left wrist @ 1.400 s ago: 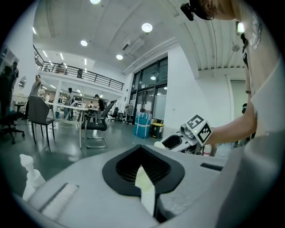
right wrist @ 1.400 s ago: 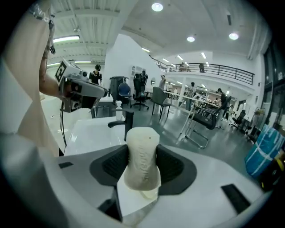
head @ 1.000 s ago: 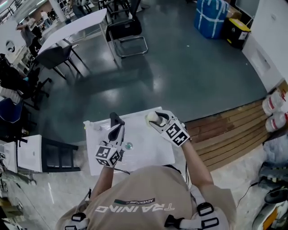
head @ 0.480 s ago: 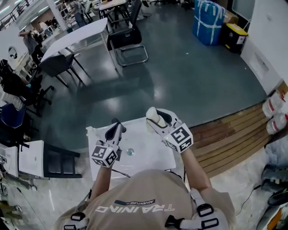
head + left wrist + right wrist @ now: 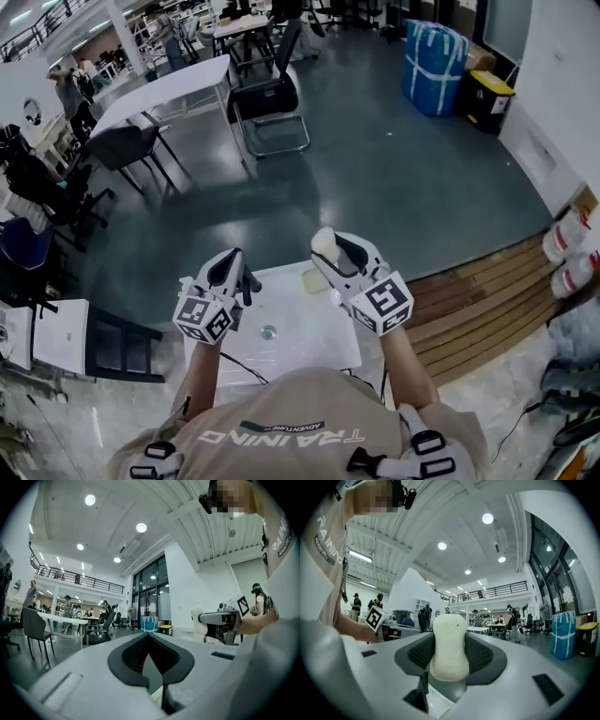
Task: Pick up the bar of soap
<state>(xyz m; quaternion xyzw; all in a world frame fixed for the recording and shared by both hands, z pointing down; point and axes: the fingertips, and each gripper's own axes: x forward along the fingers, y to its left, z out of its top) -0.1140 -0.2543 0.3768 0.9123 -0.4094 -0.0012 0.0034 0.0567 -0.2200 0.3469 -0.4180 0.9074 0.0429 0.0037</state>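
Note:
The bar of soap [image 5: 449,645] is cream, oval and pinched in the middle. My right gripper [image 5: 449,654] is shut on it, with the soap standing up between the dark pads. In the head view the right gripper [image 5: 330,249] holds the soap [image 5: 322,242] in the air above the far edge of the small white table [image 5: 319,339]. My left gripper [image 5: 235,265] hovers over the table's left side. Its jaws [image 5: 150,638] are shut with nothing between them. The left gripper view also catches the soap [image 5: 198,619] at the right.
A pale flat thing [image 5: 310,279] lies at the table's far edge, and a small round object [image 5: 269,332] sits mid-table. Wooden planks [image 5: 478,291] run along the right. Chairs [image 5: 267,101] and a long white table [image 5: 169,82] stand farther off on the grey floor.
Both grippers have risen off the table. The right one still carries the soap, and the left one has drifted to the left.

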